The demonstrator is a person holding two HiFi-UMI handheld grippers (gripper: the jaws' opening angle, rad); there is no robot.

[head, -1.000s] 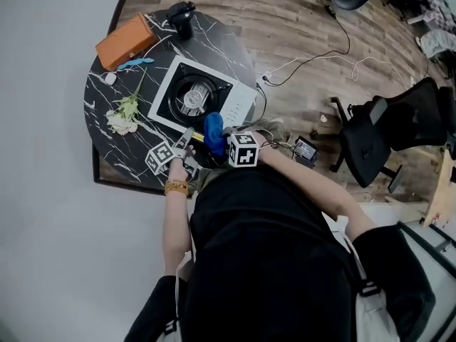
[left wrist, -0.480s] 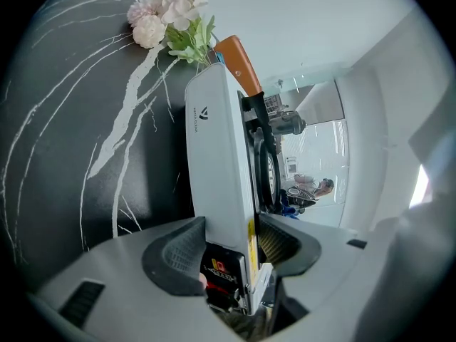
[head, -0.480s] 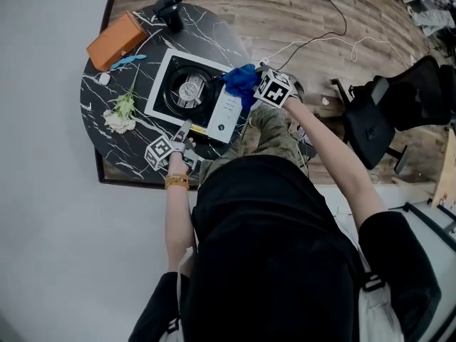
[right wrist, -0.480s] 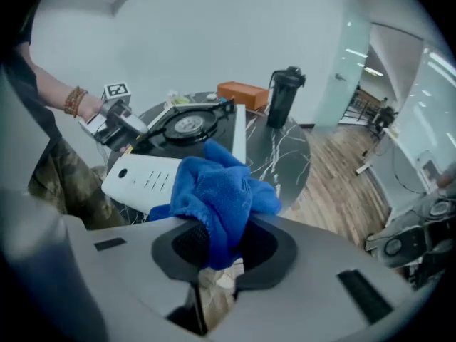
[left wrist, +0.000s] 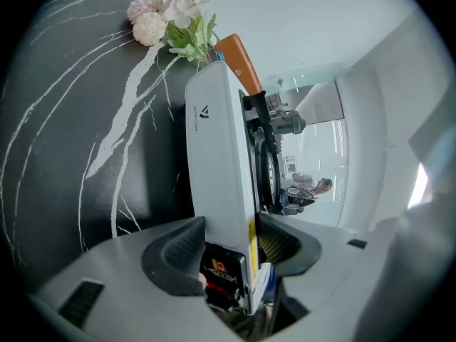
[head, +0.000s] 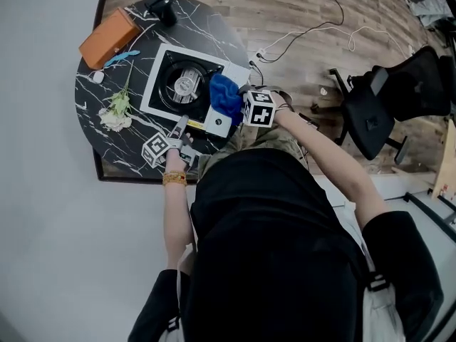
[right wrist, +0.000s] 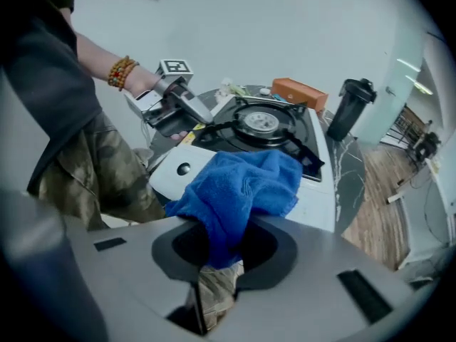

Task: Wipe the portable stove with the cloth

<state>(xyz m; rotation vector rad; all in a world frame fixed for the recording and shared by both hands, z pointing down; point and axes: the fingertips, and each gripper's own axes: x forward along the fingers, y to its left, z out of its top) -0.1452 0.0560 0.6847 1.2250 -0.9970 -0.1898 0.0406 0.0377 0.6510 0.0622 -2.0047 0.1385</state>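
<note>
The portable stove [head: 162,84] is white with a black burner top and sits on the round black marble table [head: 96,130]. My left gripper [head: 181,126] is shut on the stove's near edge; in the left gripper view the white stove body [left wrist: 217,155] fills the gap between its jaws [left wrist: 231,244]. My right gripper [head: 239,102] is shut on the blue cloth [head: 224,97], which lies over the stove's white control panel. In the right gripper view the cloth [right wrist: 242,184] hangs out of the gripper [right wrist: 221,251] onto the stove [right wrist: 263,123].
An orange box [head: 107,38], a black cup [head: 160,4], a small blue item [head: 121,59] and white flowers [head: 114,112] lie around the stove. A black office chair [head: 385,105] and cables [head: 306,38] are on the wooden floor to the right.
The right gripper swept the cloth along the control panel from its near end to its far end, then back toward the middle. The left gripper stayed clamped on the stove.
</note>
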